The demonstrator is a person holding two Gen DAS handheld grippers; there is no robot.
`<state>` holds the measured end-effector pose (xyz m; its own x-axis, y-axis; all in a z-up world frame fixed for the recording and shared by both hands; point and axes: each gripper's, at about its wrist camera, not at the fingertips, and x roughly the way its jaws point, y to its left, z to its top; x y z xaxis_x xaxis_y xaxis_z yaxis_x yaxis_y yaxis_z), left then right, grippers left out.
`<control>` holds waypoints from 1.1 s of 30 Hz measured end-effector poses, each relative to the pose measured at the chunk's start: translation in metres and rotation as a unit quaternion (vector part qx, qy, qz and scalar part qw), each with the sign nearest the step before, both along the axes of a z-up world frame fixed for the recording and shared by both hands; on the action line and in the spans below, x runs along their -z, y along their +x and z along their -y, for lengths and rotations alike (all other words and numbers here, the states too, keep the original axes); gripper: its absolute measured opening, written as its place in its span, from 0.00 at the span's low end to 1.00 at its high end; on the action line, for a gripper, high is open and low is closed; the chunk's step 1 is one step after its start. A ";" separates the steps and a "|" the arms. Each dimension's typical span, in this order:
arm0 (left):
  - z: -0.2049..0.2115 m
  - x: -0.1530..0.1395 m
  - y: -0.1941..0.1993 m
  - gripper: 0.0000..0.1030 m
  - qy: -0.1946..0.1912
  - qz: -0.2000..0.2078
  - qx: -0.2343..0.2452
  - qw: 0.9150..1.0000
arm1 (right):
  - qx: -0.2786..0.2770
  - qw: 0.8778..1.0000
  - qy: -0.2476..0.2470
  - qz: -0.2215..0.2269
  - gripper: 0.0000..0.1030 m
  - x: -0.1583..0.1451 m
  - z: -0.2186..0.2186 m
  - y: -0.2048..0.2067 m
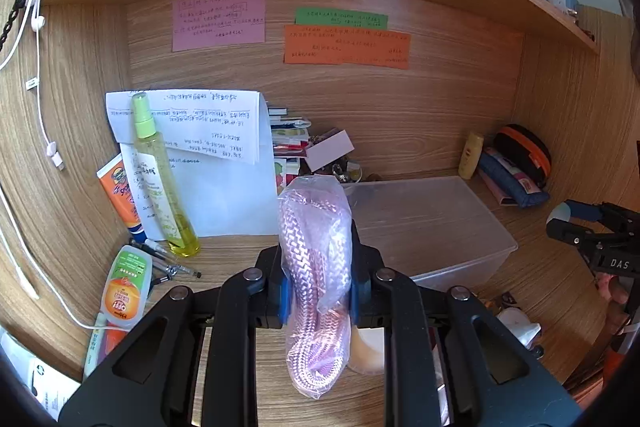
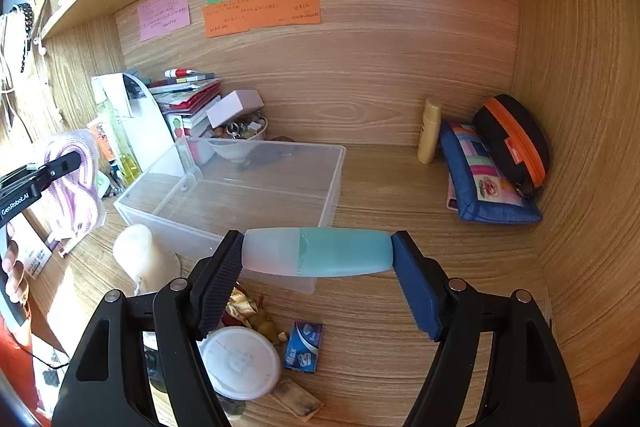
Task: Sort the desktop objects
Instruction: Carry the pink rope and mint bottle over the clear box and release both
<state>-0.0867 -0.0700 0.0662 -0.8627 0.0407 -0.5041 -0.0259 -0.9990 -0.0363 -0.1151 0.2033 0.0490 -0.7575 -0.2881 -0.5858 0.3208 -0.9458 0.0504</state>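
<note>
clear bin [image 2: 256, 187] sits open, holding nothing.

We seem to be at a home study desk [image 2: 400, 187]: handwritten notes [image 1: 219, 19] on the wood back panel, stacked books [image 2: 188, 95], toiletries.

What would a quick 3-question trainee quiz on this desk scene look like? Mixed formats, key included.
1. True or false: the left gripper is shut on a bagged pink cable.
2. What does the right gripper hold? A) yellow spray bottle B) teal bottle C) candle
3. Fill in: the clear bin on the desk looks ____ inside.

Key:
1. True; its pads squeeze the bag from both sides.
2. B; the teal bottle lies crosswise between the pads, held end to end.
3. Empty; nothing shows in it, only the wood grain through its floor.
</note>
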 end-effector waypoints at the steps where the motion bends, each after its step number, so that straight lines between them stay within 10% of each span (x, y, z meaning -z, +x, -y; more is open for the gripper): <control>1: 0.000 -0.003 -0.004 0.20 0.003 0.000 0.004 1.000 | -0.001 1.000 0.003 -0.004 0.69 -0.003 0.003 -0.001; 15: -0.009 -0.017 -0.060 0.20 0.028 0.013 0.038 0.999 | -0.022 1.000 0.004 -0.013 0.69 -0.021 0.034 -0.055; 33: -0.021 0.042 -0.129 0.20 0.044 0.093 0.048 0.993 | -0.063 0.995 0.026 0.076 0.70 0.038 0.062 -0.121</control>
